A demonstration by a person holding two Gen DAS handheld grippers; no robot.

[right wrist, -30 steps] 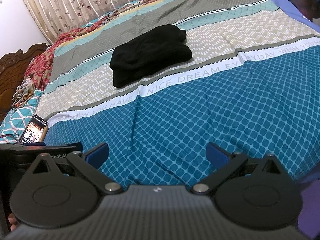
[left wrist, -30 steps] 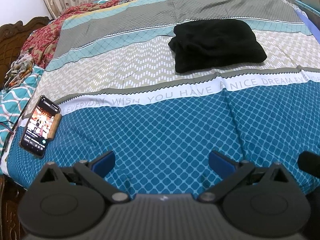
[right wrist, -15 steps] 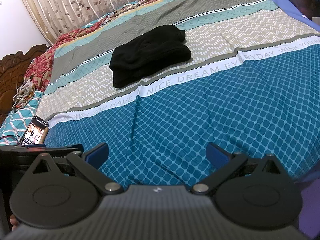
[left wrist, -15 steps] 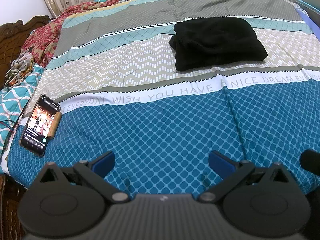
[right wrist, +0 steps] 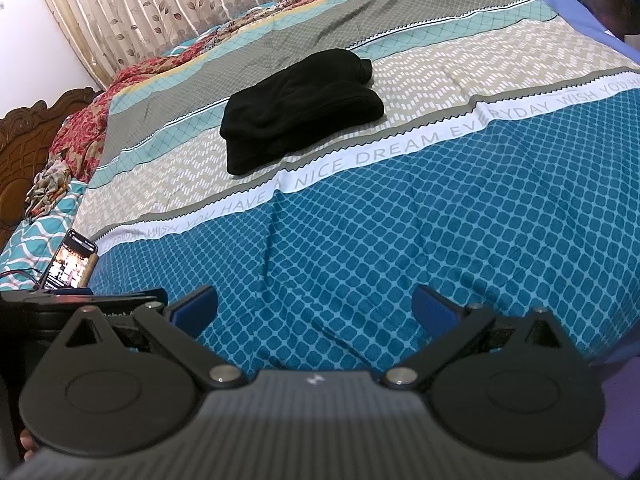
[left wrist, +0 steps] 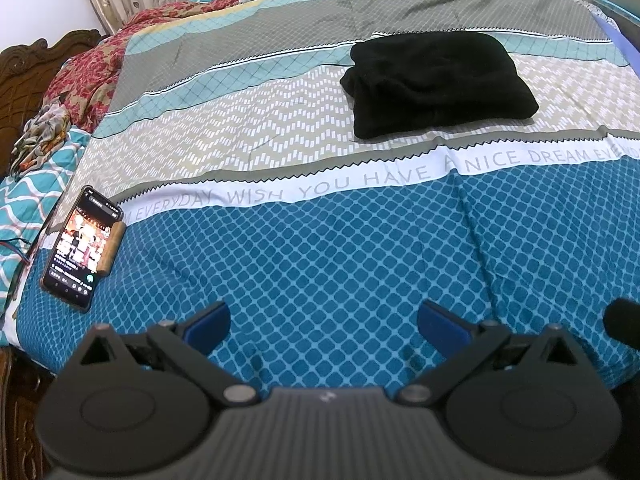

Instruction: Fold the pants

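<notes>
The black pants (left wrist: 436, 82) lie folded in a compact bundle on the beige zigzag stripe of the bed, far from both grippers; they also show in the right wrist view (right wrist: 300, 108). My left gripper (left wrist: 324, 322) is open and empty, held over the near blue-diamond part of the bedspread. My right gripper (right wrist: 316, 306) is open and empty over the same near edge. The left gripper's body (right wrist: 80, 300) shows at the left of the right wrist view.
A lit phone (left wrist: 82, 248) lies at the bed's left edge, also in the right wrist view (right wrist: 70, 266). The patterned bedspread (left wrist: 340, 240) covers the bed. A carved wooden headboard (left wrist: 28, 68), crumpled red floral cloth (left wrist: 88, 76) and curtains (right wrist: 160, 12) stand at left and back.
Both views have shifted slightly, with the pants bundle sitting marginally higher in frame. Both grippers stay open and empty; the pants have not moved.
</notes>
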